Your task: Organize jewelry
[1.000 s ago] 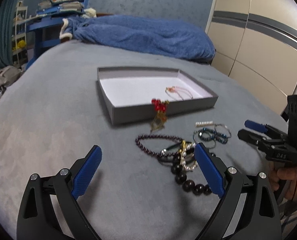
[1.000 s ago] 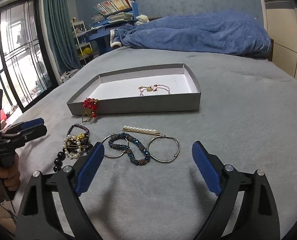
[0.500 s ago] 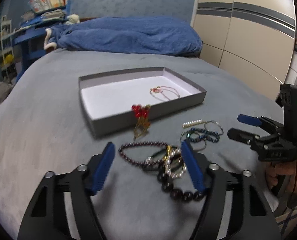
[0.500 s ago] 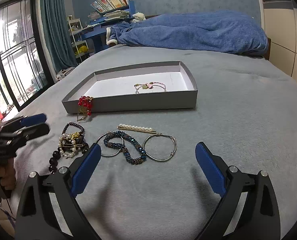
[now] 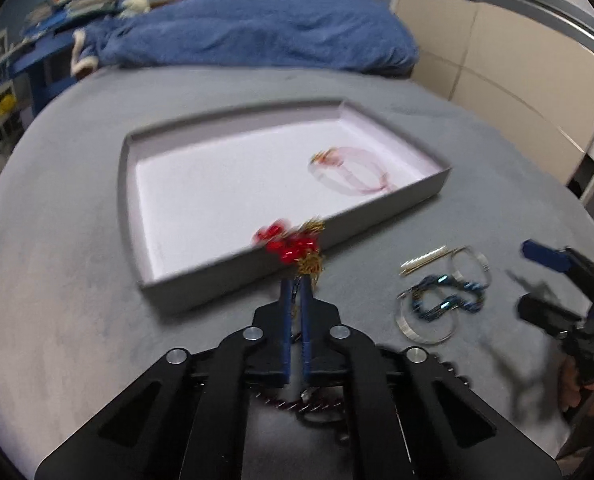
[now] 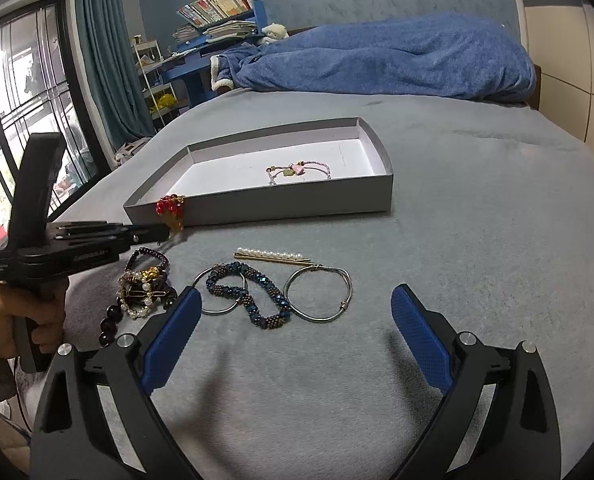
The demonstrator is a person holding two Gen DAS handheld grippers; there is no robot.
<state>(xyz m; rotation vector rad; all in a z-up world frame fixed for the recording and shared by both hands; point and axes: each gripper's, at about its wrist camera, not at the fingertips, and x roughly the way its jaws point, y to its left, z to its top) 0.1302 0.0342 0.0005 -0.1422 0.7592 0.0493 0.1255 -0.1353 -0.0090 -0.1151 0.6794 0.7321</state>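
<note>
My left gripper (image 5: pixel 295 285) is shut on the red bead and gold tassel charm (image 5: pixel 297 249), at the near wall of the grey tray (image 5: pixel 201 292). The charm (image 6: pixel 170 209) hangs at the tray's near left corner (image 6: pixel 257 210) in the right wrist view, with the left gripper (image 6: pixel 165 235) beside it. A pink cord bracelet (image 6: pixel 297 170) lies inside the tray. My right gripper (image 6: pixel 293 336) is open and empty, above a blue beaded bracelet (image 6: pixel 253 292), two metal bangles (image 6: pixel 319 294) and a pearl hair clip (image 6: pixel 271 255).
A tangle of dark bead, pearl and gold bracelets (image 6: pixel 143 292) lies left of the blue bracelet. A blue blanket (image 6: pixel 377 60) is bunched at the far end of the grey bed cover. A shelf with books (image 6: pixel 217 4) and a window stand at far left.
My left gripper moved forward and shut on the red and gold charm. My right gripper stayed open and nearly still.
</note>
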